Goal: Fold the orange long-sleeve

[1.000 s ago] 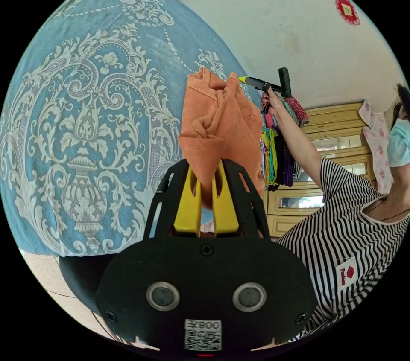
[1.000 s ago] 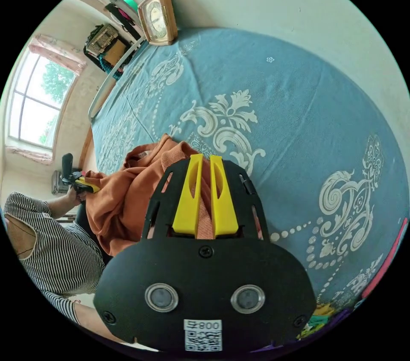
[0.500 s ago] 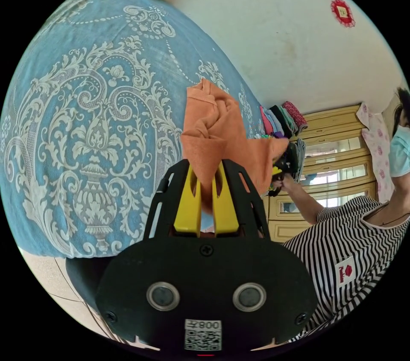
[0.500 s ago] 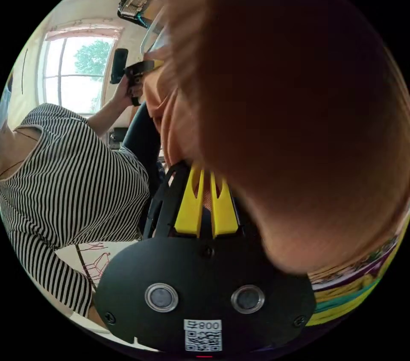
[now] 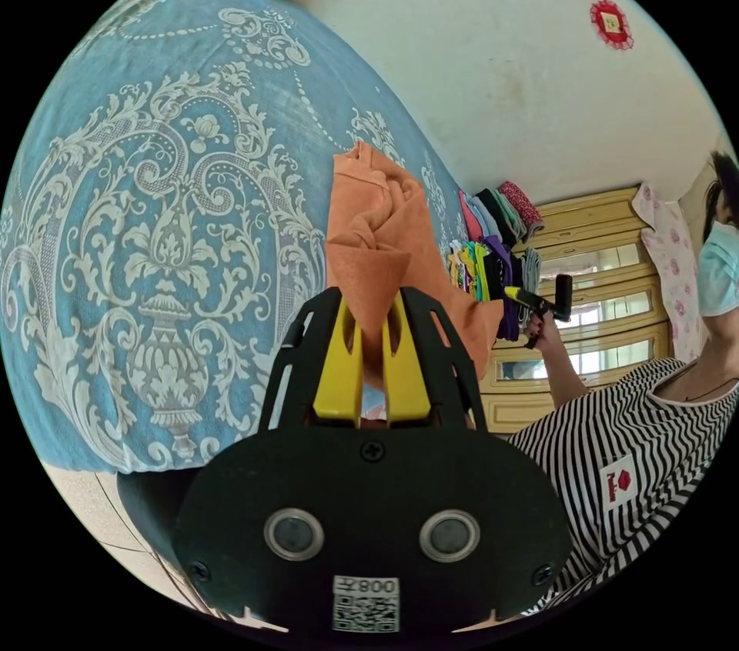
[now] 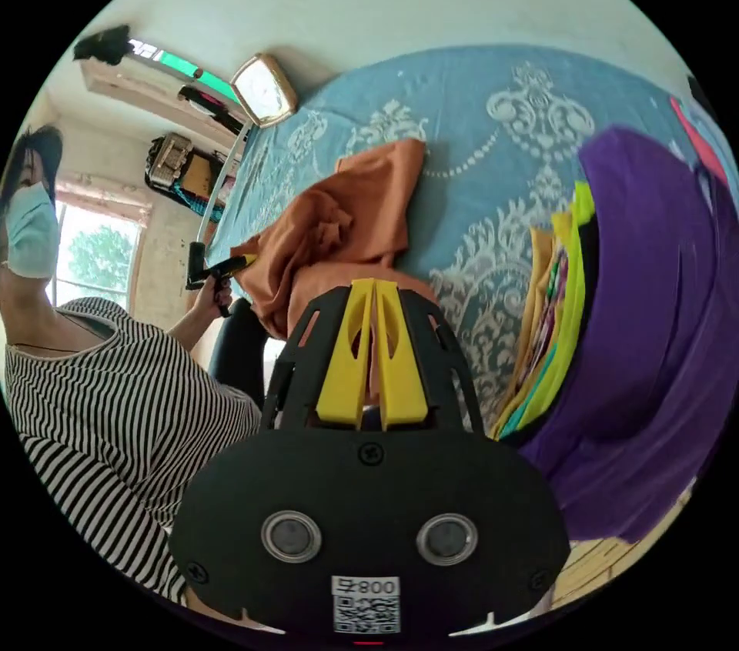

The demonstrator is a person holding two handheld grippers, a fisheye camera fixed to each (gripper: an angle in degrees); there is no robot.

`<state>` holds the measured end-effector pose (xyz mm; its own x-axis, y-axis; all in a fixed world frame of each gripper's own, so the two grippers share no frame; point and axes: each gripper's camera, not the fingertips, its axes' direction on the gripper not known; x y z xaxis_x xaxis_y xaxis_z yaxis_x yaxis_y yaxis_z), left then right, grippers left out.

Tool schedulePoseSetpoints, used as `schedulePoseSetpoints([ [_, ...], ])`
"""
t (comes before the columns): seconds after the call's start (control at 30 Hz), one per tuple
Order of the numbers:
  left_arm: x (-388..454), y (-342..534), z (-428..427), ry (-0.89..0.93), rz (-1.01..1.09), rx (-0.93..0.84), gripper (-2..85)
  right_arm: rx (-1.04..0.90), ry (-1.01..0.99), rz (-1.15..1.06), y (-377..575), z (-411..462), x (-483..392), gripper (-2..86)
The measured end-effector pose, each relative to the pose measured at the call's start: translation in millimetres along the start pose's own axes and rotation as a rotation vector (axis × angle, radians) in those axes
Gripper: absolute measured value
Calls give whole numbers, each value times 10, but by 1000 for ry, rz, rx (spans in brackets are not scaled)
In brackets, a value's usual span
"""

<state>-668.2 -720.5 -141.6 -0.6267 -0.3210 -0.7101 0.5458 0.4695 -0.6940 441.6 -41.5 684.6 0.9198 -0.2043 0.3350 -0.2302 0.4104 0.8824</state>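
The orange long-sleeve point(image 5: 377, 220) hangs bunched over the blue patterned bedspread point(image 5: 154, 220). My left gripper point(image 5: 373, 297) is shut on a fold of it. In the right gripper view the same garment point(image 6: 346, 228) stretches from the left gripper point(image 6: 248, 261), held in a hand, to my right gripper point(image 6: 373, 285). The right jaws stand closed, tips together, with a pale orange strip pinched between them. The left gripper view has the right gripper point(image 5: 511, 291) at the garment's lower right edge, beside the clothes pile.
A stack of folded clothes point(image 5: 493, 251) sits on the bed, topped by a purple garment point(image 6: 654, 297). A person in a striped shirt point(image 5: 616, 435) stands close. A yellow cabinet point(image 5: 608, 274), a clock point(image 6: 265, 89) and a window point(image 6: 92, 251) are around.
The right gripper swung from above the bedspread down to beside the clothes stack. Half a second ago the orange cloth covered its camera. The left gripper barely moved.
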Motion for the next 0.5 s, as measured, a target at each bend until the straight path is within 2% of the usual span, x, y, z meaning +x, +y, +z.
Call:
schedulePoseSetpoints([
  [0.13, -45, -22, -71, 21, -13, 12, 43, 34, 13, -231, -1095, 387, -473, 50],
  [0.27, -77, -86, -116, 35, 1, -8, 46, -13, 116, -338, -1927, 979, -694, 56],
  [0.5, -197, -178, -290, 95, 0, 17, 71, -310, 281, -400, -3101, 2259, -857, 80],
])
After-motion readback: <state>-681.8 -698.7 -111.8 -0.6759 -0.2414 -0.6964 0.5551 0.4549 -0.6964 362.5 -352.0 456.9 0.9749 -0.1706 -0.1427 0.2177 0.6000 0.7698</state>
